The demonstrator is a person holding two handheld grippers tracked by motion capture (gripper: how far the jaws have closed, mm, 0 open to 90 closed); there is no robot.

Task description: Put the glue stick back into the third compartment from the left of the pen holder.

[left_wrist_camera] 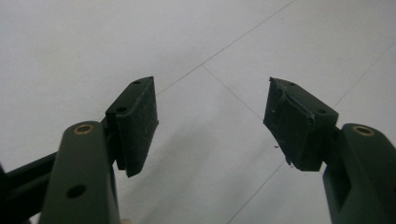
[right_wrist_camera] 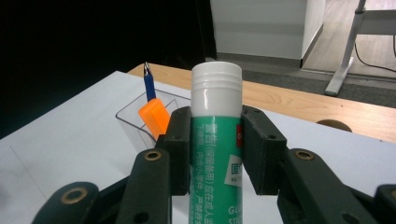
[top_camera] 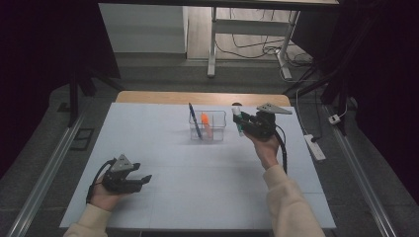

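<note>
right gripper (top_camera: 243, 123) clamps the glue stick (right_wrist_camera: 216, 140) upright just beside the clear bin (top_camera: 207, 126); best to center it over the bin before letting go; left gripper (top_camera: 141, 180) open, empty

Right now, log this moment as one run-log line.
right gripper: shut on glue stick, upright, beside clear organizer | organizer: blue pen, orange marker | left gripper: open, empty

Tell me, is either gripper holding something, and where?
The right gripper clamps a green glue stick around its body, below the white cap. The left gripper holds nothing.
</note>
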